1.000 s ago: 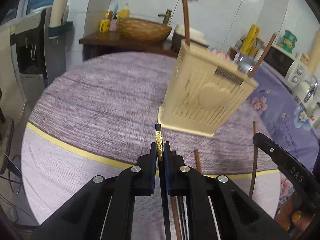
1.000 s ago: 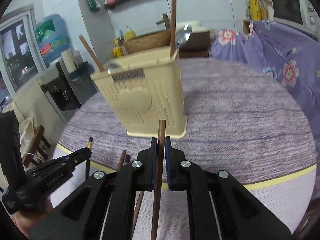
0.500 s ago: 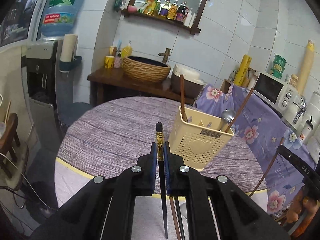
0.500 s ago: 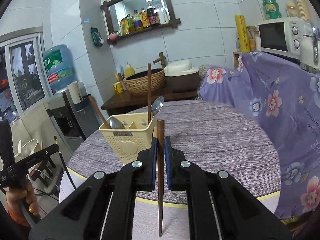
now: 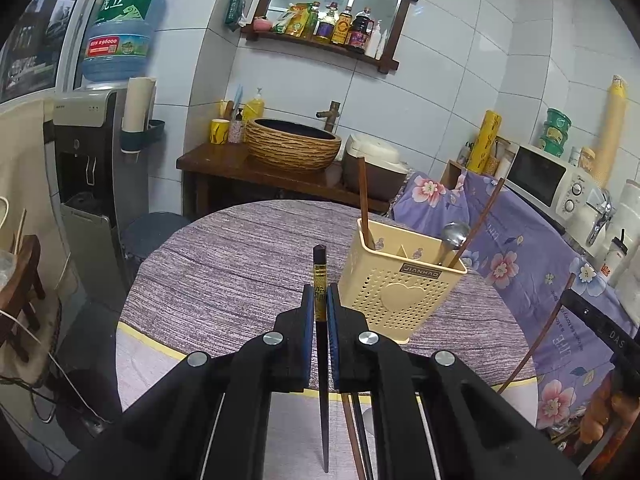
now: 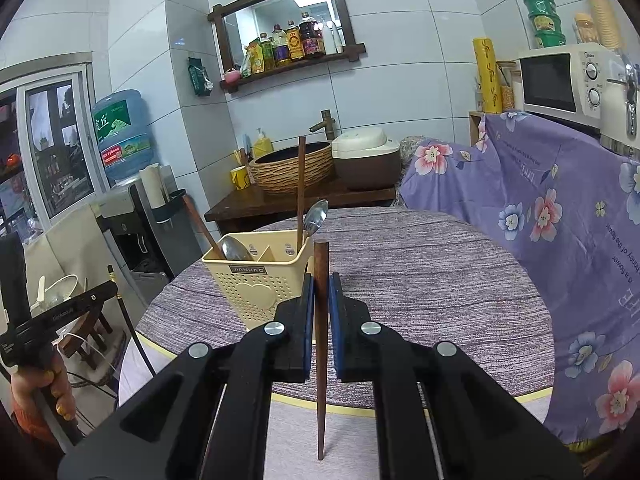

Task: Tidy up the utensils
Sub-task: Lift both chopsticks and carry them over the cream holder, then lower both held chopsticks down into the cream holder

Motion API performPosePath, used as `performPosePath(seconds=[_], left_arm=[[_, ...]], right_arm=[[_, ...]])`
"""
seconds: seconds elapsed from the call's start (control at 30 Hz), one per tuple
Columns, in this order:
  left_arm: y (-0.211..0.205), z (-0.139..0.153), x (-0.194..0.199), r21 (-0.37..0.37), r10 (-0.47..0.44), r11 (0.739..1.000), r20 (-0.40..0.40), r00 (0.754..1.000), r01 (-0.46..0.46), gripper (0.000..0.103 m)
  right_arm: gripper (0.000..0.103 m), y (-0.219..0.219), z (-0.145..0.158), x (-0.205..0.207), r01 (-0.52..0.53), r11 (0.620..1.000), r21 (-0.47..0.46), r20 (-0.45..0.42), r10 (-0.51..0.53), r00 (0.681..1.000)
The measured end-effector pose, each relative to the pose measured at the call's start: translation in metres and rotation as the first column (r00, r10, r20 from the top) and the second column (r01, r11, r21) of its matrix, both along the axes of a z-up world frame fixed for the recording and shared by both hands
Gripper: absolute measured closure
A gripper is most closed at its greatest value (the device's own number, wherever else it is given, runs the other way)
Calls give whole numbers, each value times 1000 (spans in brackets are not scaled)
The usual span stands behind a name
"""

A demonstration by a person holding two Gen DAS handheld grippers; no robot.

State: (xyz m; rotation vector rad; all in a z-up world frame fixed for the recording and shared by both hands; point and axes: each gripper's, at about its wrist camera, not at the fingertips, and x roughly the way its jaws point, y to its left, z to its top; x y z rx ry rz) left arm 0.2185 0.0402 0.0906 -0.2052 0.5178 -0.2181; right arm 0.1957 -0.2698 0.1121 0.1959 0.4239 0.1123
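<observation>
Pinching 1 chopstick upright in each closed gripper, left [image 5: 320, 312] on the black chopstick [image 5: 321, 360] and right [image 6: 320, 304] on the brown chopstick [image 6: 321, 352], likely readies both for dropping tip-first into the cream holder [image 5: 394, 292] on the round table [image 5: 240, 264].

Your right gripper [image 6: 319, 296] pinches a brown chopstick [image 6: 321, 360] — behind it, the cream holder [image 6: 256, 292] with spoons on the table [image 6: 420, 280].

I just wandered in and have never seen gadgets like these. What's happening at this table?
A person is sorting utensils with a handheld gripper in each hand. The left gripper is shut on a black chopstick with a gold band, and the right gripper is shut on a brown chopstick. Both are held above the round table, near the cream utensil holder, which already contains spoons and chopsticks.
</observation>
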Motion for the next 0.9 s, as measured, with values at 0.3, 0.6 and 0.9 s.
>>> performPosePath(seconds=[0.3, 0.6, 0.9], left_arm=[[0, 16, 0, -2, -20, 1000, 26, 999, 20, 95], [-6, 82, 14, -53, -78, 995, 107, 991, 84, 95], [-29, 160, 53, -83, -66, 993, 211, 975, 85, 96]], right_arm=[[95, 0, 14, 2, -29, 1000, 7, 13, 29, 1000], [95, 15, 85, 19, -106, 994, -17, 95, 107, 990], [95, 36, 165, 64, -80, 995, -52, 204, 89, 975]])
